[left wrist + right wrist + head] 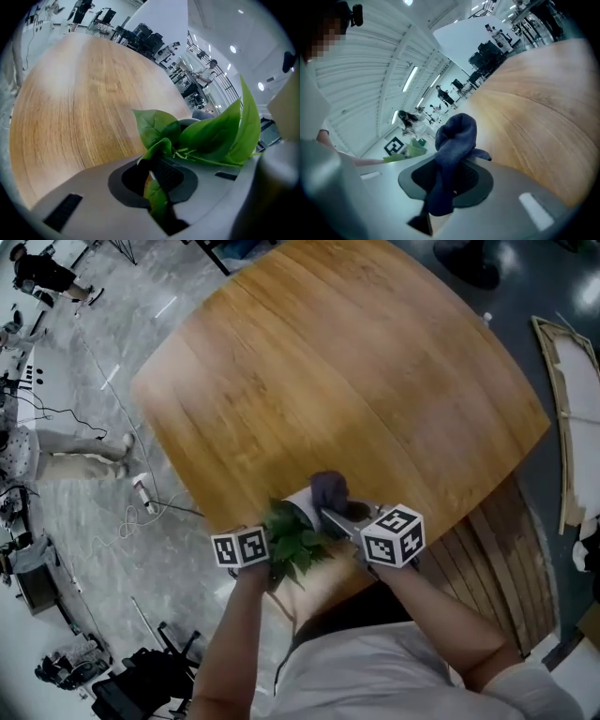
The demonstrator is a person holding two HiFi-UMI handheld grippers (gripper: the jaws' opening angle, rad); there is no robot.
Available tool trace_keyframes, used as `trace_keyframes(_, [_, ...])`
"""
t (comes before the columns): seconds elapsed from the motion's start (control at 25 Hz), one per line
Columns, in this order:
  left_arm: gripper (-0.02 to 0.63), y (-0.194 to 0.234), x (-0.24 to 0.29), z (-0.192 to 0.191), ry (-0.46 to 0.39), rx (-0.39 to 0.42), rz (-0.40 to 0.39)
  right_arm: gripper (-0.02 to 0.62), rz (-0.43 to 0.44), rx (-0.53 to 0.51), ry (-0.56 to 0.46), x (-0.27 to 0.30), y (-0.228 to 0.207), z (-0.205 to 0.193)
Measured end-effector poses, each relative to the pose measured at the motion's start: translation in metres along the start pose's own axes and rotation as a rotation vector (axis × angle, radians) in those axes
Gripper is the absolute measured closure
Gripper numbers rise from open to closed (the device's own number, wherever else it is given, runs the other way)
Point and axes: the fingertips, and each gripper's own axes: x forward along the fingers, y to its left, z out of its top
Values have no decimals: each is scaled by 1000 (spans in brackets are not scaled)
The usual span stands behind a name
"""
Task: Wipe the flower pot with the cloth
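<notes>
Two tools in play, and both have something in them. The right gripper [444, 183] is clamped on the dark blue cloth [457, 136], a bunched wad standing proud of its jaws. From the head view that wad sits touching or just beside the rim of the white flower pot [302, 505], which stands near the table's [356, 381] near edge. The left gripper [151, 178] has its jaws drawn narrow on a green leaf [156, 199]; whether any pot rim is caught in there too, I can't tell. That's the worry: if only foliage is held, a firm swipe could tear the leaf or send the pot skidding or tipping, and the edge is close. Watch the cloth as well: pinched low by a thin fold, it could pull free under rubbing pressure
</notes>
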Motion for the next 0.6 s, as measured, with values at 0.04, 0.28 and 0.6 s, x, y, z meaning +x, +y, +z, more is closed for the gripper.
trace_keyframes(0.04, [572,1,0,-1,-7,-8,-7,528,-39,-1,7,0,-16,-5])
trace_keyframes(0.28, [572,10,3,-2,-37,-13,-27,528,-61,6,44,3,-21,-13])
trace_keyframes(0.6, [572,6,-4,2,-55,141,22,528,29,-103,71,3,27,-9])
